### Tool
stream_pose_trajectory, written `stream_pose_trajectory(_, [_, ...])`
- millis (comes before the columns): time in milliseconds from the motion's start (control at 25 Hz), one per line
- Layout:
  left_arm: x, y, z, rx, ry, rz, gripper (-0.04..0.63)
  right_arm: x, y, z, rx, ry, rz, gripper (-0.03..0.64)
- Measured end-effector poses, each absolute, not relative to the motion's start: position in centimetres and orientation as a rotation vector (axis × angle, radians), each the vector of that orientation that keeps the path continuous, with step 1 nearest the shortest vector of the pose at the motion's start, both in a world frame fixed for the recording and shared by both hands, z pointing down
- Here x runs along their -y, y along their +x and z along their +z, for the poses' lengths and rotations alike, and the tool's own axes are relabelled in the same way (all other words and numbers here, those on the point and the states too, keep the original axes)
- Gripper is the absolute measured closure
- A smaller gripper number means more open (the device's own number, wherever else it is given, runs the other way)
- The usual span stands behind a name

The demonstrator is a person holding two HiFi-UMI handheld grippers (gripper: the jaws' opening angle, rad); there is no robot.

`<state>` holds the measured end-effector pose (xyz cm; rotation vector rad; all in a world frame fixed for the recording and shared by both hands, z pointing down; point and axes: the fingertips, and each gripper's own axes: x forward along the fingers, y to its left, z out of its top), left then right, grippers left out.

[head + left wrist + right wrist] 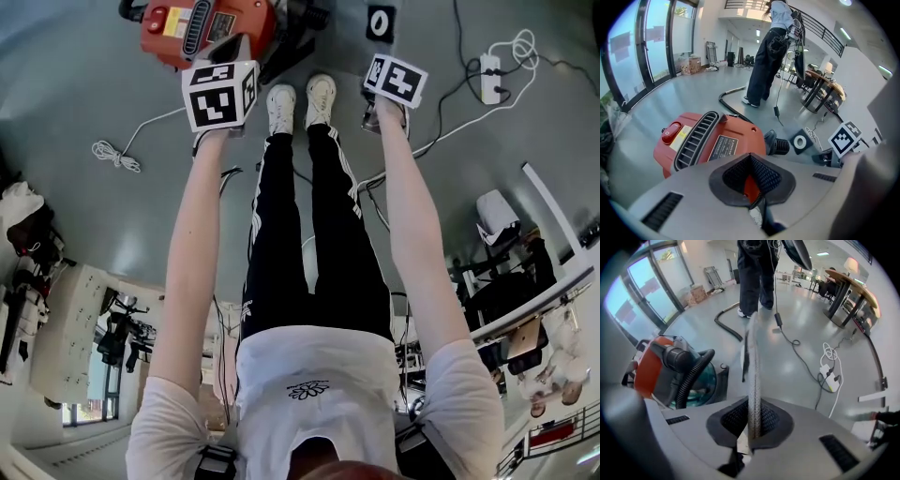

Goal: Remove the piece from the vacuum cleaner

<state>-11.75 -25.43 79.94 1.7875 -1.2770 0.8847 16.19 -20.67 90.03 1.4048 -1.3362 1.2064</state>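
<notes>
Right gripper point(752, 423): jaws pinched nearly together on a pale strip point(753, 357). It is thin and mesh-textured, seen edge-on, and runs up out of the pads. Probably the piece, or part of it; not certain.

Left gripper point(750, 161): pads drawn narrow with the tips meeting and a wedge of red between them. Cannot tell whether that red is shell being pinched or only seen through the gap.

Both hang at arm's length over the floor point(112, 216), 1 on either side of the person's white shoes point(281, 108).

Vacuum cleaner point(710, 140): red body on the floor just beyond the left gripper, vent grille and switch facing up. In the right gripper view it lies off to the left, with a black ribbed hose point(691, 376) looping over a teal part.

Step, as judged: carry the strip clear of the machine.
- Squeeze firmly; a thin flat thing slips sideways easily.
- Draw straight away from the body without twisting.
- Pass wide of the hose loop so nothing snags.
- The left gripper serves best as a brace by the shell.

Hard to make out:
- The head view hides both sets of fingers under the grippers' own bodies.
- The strip's far end blurs out, and its seat on the machine is not visible.
- The vacuum's near edge sits behind the left gripper's body.

Farther off are a power strip point(829, 376) with trailing cables and a standing person point(768, 51), cut off at the top.
</notes>
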Motion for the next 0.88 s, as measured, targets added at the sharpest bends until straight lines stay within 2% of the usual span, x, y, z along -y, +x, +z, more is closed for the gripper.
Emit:
stream_pose_trajectory(120, [25.4, -11.9, 79.9, 1.311, 1.781, 0.868, 0.591, 18.1, 20.9, 89.4, 1.320, 1.367, 1.090, 0.597])
stream_pose_trajectory(280, [25.4, -11.9, 80.0, 1.325, 1.761, 0.857, 0.591, 16.0, 22.4, 88.1, 1.343, 1.410, 1.099, 0.597])
stream_pose_trajectory(680, [24.9, -11.5, 79.7, 1.306, 1.677, 0.941, 0.591, 17.3, 16.2, 82.2, 1.499, 1.394, 1.153, 0.595])
stream_pose_trajectory(880, [27.7, -9.4, 73.3, 1.338, 1.800, 0.880, 0.591, 19.9, 14.1, 76.9, 1.571, 1.441, 1.164, 0.595])
